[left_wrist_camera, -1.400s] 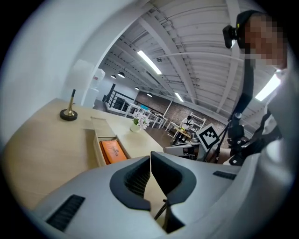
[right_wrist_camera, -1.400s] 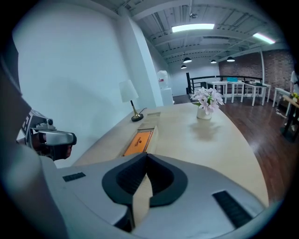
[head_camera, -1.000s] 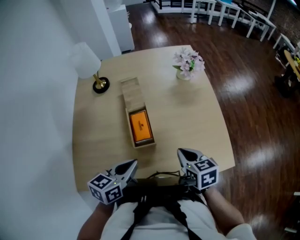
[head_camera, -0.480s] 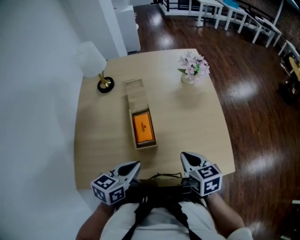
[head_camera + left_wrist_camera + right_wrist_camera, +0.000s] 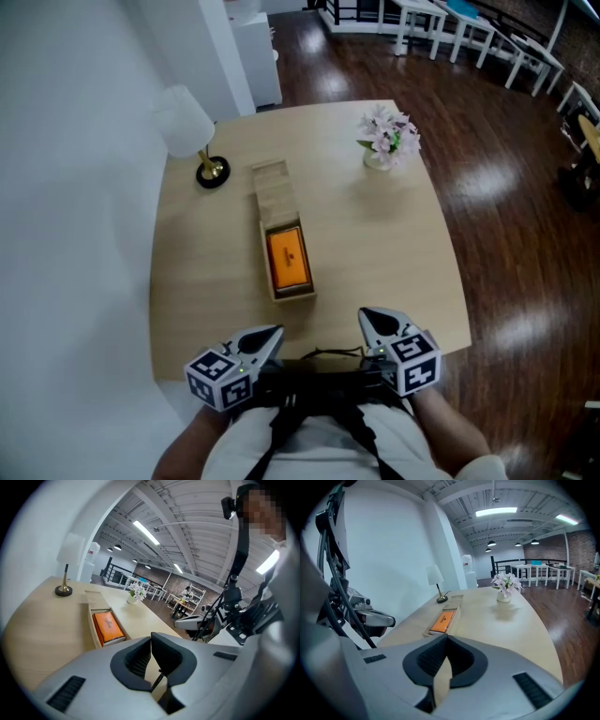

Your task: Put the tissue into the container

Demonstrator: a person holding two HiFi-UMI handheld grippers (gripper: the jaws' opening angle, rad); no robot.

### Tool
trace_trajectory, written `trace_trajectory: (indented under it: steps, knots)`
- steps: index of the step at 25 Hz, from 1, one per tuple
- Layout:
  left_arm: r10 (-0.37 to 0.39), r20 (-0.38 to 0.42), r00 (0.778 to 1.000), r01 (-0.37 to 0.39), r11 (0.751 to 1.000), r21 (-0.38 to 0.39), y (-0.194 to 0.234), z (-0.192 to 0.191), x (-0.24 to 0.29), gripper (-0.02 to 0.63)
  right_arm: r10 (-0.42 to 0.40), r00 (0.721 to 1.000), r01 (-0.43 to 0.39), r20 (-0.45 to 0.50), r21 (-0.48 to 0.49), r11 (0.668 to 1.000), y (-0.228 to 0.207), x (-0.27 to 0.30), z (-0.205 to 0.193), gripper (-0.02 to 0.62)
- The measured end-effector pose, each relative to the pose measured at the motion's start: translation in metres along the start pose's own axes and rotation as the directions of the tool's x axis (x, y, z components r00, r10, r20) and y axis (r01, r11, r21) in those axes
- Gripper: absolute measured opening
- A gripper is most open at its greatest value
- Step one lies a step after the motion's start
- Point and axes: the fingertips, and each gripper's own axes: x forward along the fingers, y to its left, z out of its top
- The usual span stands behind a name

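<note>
Tissue pack (image 5: 287, 258) orange, in container (image 5: 292, 294); print illegible

Matt light-wood table (image 5: 375, 244) & container (image 5: 272, 192), glossy dark-wood floor (image 5: 506, 187), brass-look metal lamp base (image 5: 212, 172).

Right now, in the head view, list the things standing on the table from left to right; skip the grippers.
The lamp → wooden container, with an orange pack lying in it → vase of flowers.
</note>
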Motion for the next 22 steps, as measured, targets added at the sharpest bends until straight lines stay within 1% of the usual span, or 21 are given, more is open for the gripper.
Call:
trace_trajectory:
  steps: [9, 16, 22]
  knots:
    - [0.012, 0.007, 1.000, -0.012, 1.000, 0.001, 0.008, 0.003, -0.002, 0.000, -0.018, 1.000, 0.018, 0.005, -0.035, 0.999, 0.001, 0.005, 0.006, 0.000]
    - [0.039, 0.035, 0.999, -0.037, 0.998, -0.058, 0.027, 0.009, -0.006, 0.000, -0.023, 1.000, 0.023, -0.004, -0.014, 1.000, -0.008, 0.010, 0.007, 0.000]
    - [0.056, 0.040, 0.998, -0.054, 0.997, -0.049, 0.043, 0.023, 0.002, 0.000, -0.042, 0.999, 0.042, 0.002, 0.000, 0.999, -0.021, 0.020, 0.018, 0.000]
